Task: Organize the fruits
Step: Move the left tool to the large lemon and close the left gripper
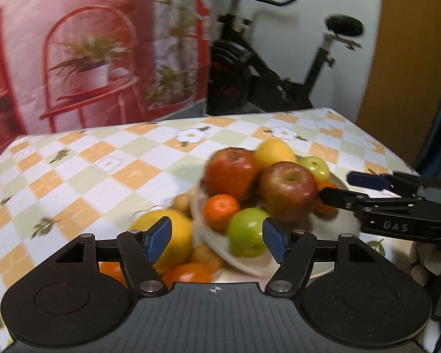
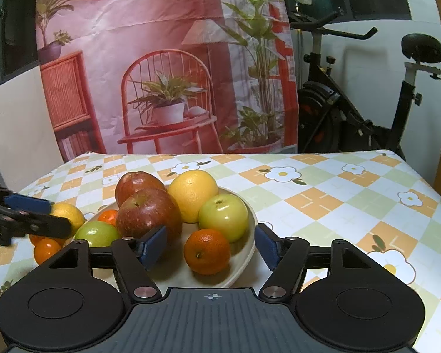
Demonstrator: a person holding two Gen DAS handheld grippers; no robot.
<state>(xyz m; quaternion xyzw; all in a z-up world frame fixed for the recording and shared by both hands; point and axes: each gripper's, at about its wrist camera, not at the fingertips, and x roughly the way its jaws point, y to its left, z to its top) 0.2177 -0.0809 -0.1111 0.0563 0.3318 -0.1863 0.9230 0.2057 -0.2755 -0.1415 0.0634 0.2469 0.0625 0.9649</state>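
We're looking down both grippers at a white plate heaped with fruit on the worktop, which wears a checked floral cloth. On the plate we count two red apples, the nearer one in front of the farther one, with an orange-yellow citrus behind a pale green apple, and a mandarin at the front rim. A second green apple and another small mandarin sit on the plate's left side.

Our right gripper hovers just short of the plate, jaws spread wide and empty, the mandarin framed between them. Our left gripper comes in from the other side, jaws likewise spread and holding nothing.

Off the plate on the left, a yellow lemon lies on the cloth with a loose mandarin near it. In the blurred left wrist view we think a few small brown fruits lie beside the plate, though we can't name them. An exercise bike stands behind the worktop.
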